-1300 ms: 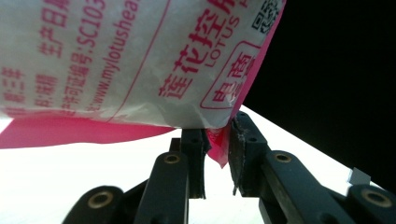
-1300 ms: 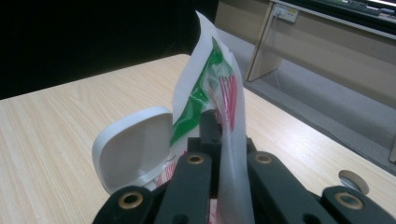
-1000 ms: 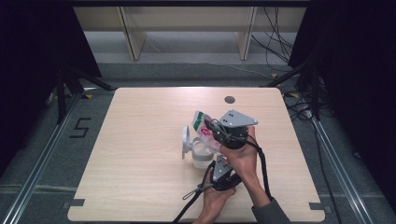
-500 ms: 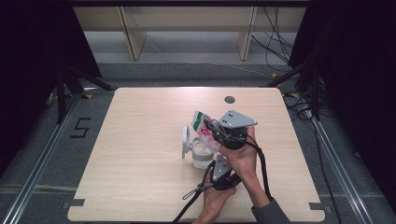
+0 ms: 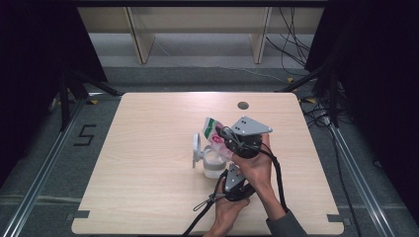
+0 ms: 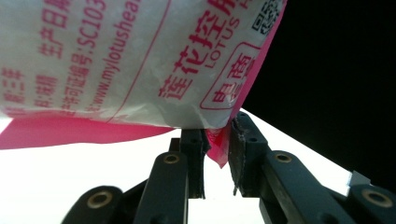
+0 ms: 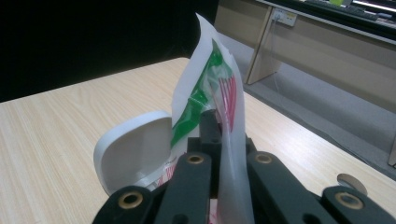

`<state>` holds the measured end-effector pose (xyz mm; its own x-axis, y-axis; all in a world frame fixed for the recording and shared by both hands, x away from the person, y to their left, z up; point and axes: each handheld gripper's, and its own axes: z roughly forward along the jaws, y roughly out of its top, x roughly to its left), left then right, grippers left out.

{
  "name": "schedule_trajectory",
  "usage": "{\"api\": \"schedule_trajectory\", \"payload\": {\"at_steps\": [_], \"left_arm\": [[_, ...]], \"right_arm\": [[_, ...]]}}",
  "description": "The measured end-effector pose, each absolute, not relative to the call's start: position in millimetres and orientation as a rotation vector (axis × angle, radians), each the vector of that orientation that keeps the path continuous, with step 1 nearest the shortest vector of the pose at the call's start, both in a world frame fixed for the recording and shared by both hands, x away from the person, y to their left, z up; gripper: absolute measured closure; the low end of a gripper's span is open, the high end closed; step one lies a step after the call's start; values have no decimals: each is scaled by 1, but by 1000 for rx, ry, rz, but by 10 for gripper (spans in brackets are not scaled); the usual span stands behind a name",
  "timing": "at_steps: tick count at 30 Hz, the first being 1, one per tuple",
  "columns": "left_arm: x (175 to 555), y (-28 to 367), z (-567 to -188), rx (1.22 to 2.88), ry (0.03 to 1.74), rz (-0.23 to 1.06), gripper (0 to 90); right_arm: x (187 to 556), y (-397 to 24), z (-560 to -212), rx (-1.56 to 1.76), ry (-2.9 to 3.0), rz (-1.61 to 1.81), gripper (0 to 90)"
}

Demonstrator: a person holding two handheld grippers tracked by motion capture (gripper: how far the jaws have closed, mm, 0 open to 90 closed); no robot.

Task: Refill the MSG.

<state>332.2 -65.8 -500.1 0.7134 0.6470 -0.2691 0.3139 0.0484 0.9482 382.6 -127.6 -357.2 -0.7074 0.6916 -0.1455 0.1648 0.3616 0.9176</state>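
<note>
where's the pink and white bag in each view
high view: the bag sits just right of table centre, tilted over a white container, beside the right gripper.
left gripper view: it fills the upper left, a pink corner pinched by the left gripper.
right gripper view: centre, rising edge-on from the jaws.
Shared landmark: the container's white lid.

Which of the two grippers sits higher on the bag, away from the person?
The right gripper, with the grey three-cornered plate, clamps the white, pink and green printed bag higher up; the left gripper pinches its near pink corner.
</note>
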Motion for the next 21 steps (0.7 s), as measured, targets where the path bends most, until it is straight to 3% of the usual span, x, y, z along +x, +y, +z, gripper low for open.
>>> {"api": "schedule_trajectory", "payload": {"at_steps": [17,18,21], "left_arm": [[333,-67,-500,1551,811,303,761],[334,-61,-500,1638,774,335,761],[334,-61,-500,1644,771,342,761]], "right_arm": [[383,-126,-359,741,2105,1326,900],[383,-126,-359,732,2118,1322,900],[383,-125,-359,731,2118,1323,900]]}}
